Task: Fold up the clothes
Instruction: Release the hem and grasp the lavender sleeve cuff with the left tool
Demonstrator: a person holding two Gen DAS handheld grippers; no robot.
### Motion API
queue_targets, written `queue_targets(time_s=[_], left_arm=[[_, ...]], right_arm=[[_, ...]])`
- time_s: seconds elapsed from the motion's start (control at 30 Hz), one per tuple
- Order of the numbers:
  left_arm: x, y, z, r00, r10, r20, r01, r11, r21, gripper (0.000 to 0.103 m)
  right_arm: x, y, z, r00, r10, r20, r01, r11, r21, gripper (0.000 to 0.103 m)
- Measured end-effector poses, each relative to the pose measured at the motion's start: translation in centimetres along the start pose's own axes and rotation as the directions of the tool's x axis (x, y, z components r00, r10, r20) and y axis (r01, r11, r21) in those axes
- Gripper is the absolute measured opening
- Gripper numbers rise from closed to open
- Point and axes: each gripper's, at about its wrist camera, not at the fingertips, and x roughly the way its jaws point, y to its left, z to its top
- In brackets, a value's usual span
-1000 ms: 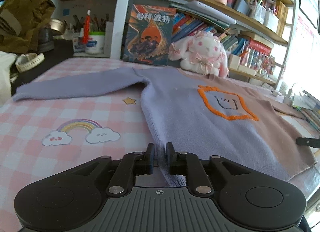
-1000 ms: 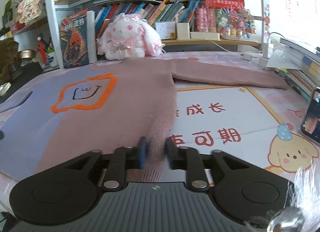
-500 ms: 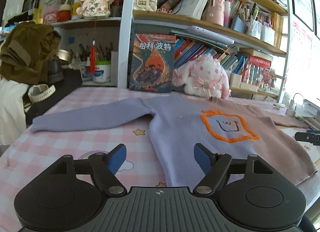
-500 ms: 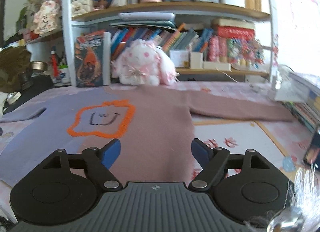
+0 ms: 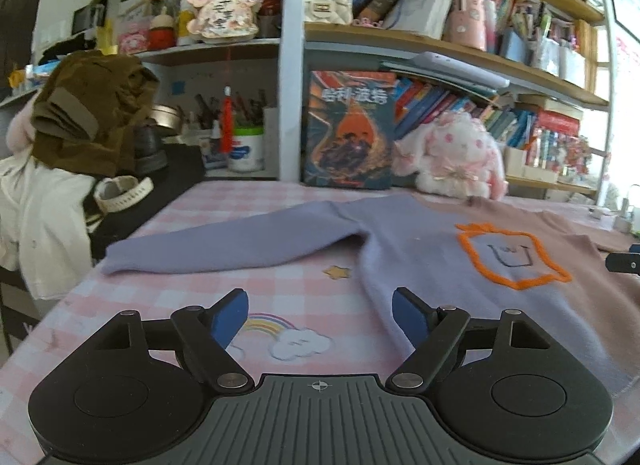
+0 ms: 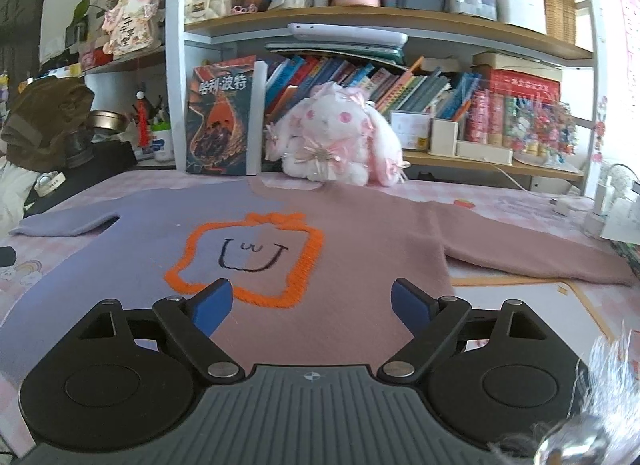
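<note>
Sweater (image 6: 340, 249) flat on checked tablecloth (image 5: 224, 289)

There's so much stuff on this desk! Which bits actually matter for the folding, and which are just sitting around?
For the folding:
- sweater, spread flat, purple and pink halves
- left gripper, opening, nothing between its fingers
- right gripper, opening, likewise

Just lying about:
- plush bunny
- upright book
- brown garment

A knitted sweater (image 6: 344, 265) lies spread flat, front up, on the worktop (image 5: 248, 289). One half is lilac, the other dusty pink, meeting down the middle. On the chest sits an orange outlined patch (image 6: 248, 261) with a small drawn smiling face. The lilac sleeve (image 5: 224, 249) stretches straight out to one side, the pink sleeve (image 6: 532, 249) to the other. The neckline points toward the shelves.
</note>
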Motion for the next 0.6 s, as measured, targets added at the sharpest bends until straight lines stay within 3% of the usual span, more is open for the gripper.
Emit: queue_targets(time_s=[0.27, 0.6], left_arm=[[2.0, 2.3, 1.0, 0.999, 0.048, -0.022, -0.048, 0.998, -0.028, 0.083], [5.6, 6.5, 1.5, 0.98, 0.179, -0.087, -0.187, 0.978, -0.091, 0.083]], right_arm=[[2.5, 1.3, 0.7, 0.998, 0.054, 0.01, -0.054, 0.998, -0.042, 0.088], [4.8, 2.2, 1.0, 0.994, 0.109, 0.012, -0.108, 0.992, -0.07, 0.089]])
